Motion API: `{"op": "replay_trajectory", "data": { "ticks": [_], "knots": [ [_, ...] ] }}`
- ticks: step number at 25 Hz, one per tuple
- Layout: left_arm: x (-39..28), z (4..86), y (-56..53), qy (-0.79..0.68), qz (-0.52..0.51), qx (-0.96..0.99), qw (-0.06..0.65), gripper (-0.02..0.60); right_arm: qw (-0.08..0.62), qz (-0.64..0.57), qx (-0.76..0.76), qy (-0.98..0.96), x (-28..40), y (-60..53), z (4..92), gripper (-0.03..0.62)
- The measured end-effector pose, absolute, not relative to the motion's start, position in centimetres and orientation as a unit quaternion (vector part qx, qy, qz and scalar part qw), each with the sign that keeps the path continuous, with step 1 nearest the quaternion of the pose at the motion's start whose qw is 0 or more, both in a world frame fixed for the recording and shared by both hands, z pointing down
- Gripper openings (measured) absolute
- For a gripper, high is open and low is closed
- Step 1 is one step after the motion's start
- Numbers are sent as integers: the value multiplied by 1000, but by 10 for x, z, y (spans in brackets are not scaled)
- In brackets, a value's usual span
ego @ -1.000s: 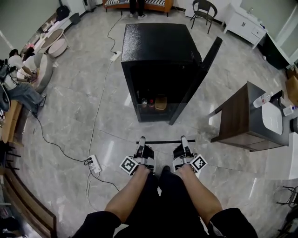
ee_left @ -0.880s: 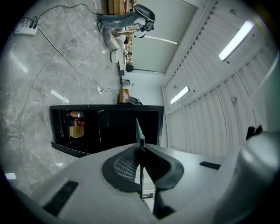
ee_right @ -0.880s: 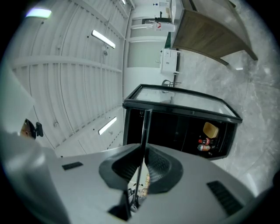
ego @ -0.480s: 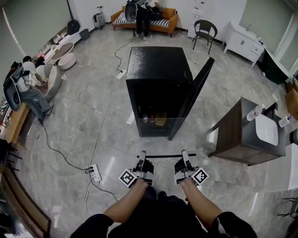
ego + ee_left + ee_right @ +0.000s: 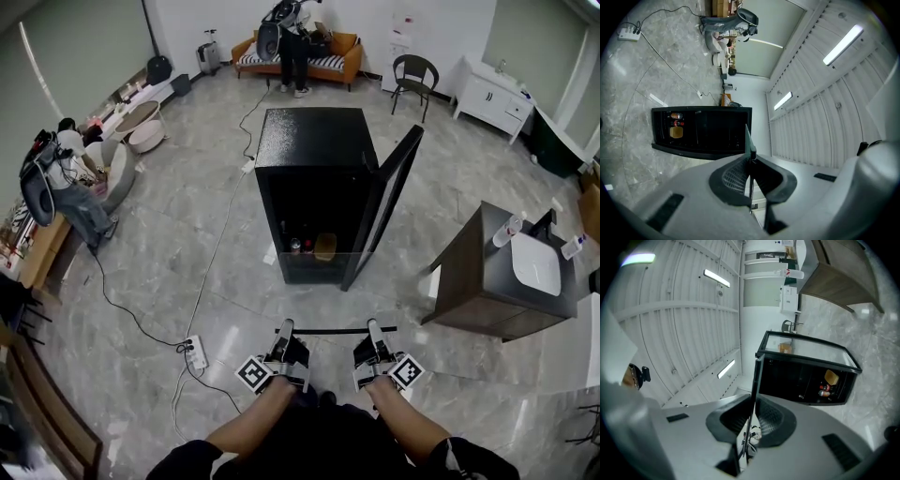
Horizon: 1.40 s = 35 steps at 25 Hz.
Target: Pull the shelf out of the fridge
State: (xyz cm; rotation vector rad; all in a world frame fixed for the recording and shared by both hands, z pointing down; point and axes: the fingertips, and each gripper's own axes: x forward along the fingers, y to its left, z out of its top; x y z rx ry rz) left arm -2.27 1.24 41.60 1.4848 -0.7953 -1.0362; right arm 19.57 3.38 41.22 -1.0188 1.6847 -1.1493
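Grippers nearest the body: left gripper (image 5: 285,325) and right gripper (image 5: 373,324) are both clamped on the dark near edge of the shelf (image 5: 334,330), one toward each end. The glass pane reaches forward, carried in the air.

Beyond it stands the fridge (image 5: 314,141), door (image 5: 391,197) open, with cans (image 5: 298,246) at its bottom. The shelf looks clear of the cabinet, so the pull is judged done and only setting it down remains.

Gripper views show the pane edge-on between the pads. Only the head view shows both hands and the shelf's full width.
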Motion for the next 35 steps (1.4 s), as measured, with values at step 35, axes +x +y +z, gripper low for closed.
{"op": "replay_trajectory", "data": {
  "ticks": [35],
  "knots": [
    [-26,361,105,-328,-449,647,521,29,423,-447,-361,701,192,116,358,38]
  ]
}}
